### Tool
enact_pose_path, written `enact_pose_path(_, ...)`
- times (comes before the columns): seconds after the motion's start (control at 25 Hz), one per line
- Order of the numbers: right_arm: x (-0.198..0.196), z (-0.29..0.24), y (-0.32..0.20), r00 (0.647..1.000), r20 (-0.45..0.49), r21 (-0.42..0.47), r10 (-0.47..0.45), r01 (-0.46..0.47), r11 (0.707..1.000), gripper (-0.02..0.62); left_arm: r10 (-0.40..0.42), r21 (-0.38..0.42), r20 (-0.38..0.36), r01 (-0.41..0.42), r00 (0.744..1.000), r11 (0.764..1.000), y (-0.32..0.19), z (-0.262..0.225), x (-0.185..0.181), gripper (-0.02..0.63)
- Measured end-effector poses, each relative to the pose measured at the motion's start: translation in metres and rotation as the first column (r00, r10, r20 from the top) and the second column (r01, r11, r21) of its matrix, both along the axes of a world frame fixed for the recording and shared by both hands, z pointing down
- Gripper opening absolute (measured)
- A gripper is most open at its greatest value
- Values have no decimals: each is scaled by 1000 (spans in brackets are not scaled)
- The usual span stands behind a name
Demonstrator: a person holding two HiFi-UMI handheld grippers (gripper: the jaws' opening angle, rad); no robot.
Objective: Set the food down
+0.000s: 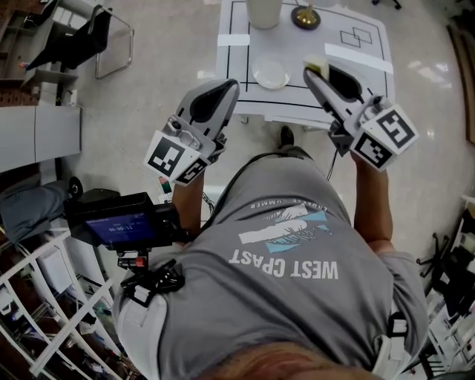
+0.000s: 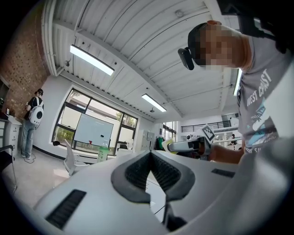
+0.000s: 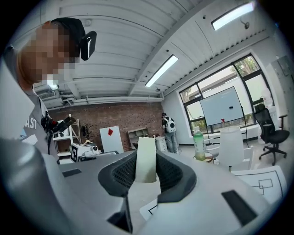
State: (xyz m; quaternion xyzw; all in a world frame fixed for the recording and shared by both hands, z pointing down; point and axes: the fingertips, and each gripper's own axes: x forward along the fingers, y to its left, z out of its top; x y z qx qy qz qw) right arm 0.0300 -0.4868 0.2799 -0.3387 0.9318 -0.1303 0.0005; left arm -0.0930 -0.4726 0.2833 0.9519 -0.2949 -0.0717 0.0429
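Closest beneath me is my grey T-shirt with white lettering point(image 1: 297, 252), and at my left hip sits one black device with a lit blue screen point(image 1: 122, 224). Ahead I hold two tools, each carrying one cube with square black-and-white markers.

My left tool point(image 1: 228, 87) has its jaws pressed together at the tips with nothing between them. Its tips reach the left edge of the white tabletop marked with black lines point(image 1: 364, 41).

My right tool point(image 1: 315, 74) pinches one pale cream, flat-sided slab of food point(image 1: 318, 67), upright between its dark ribbed pads point(image 3: 172, 174). The slab sticks up past the jaw tips. From the head view, the food is held over the near part of the tabletop, just right of one small round white dish point(image 1: 271, 74), which lies between the two tools' tips.

Farther back on the tabletop stands one tall white container point(image 1: 263, 11), and the right gripper view shows one green plastic bottle point(image 3: 198, 143) beside it. One person with a white backpack point(image 3: 170, 128) stands far off by the brick wall.
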Motion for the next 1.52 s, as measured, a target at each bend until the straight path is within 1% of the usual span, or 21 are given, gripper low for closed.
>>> enact_pose_path(0.08,-1,9,-19,1000,-4,-14,-26,26,1000,106,-24,-9,3,24,1000,1000,-10,2,1,6)
enact_pose_path(0.2,5,25,-54,999,-17,-38,-51,50,998,106,-45,-15,13,45,999,999,-29,6,12,6)
enact_pose_path(0.4,11,69,-104,993,-68,-119,-97,88,989,106,-83,-31,15,83,996,996,-56,16,28,6)
enact_pose_path(0.52,8,104,-124,986,-99,-183,-134,114,976,106,-114,-52,15,115,993,992,-58,21,31,6)
enact_pose_path(0.72,2,173,-150,965,-164,-295,-205,150,944,106,-161,-89,22,163,987,983,-58,36,38,6)
enact_pose_path(0.84,-3,217,-162,943,-208,-348,-260,177,921,106,-198,-113,28,200,980,973,-60,49,45,6)
enact_pose_path(1.0,-15,264,-173,905,-271,-408,-329,201,890,106,-234,-132,37,237,971,962,-67,52,40,6)
enact_pose_path(1.16,-18,308,-184,858,-351,-447,-374,198,872,106,-252,-141,47,257,966,956,-74,57,37,6)
enact_pose_path(1.36,-27,348,-186,805,-408,-486,-431,209,849,106,-289,-160,59,295,956,942,-72,62,29,6)
enact_pose_path(1.52,-34,375,-186,773,-440,-510,-457,203,836,106,-304,-167,63,310,951,936,-72,69,21,6)
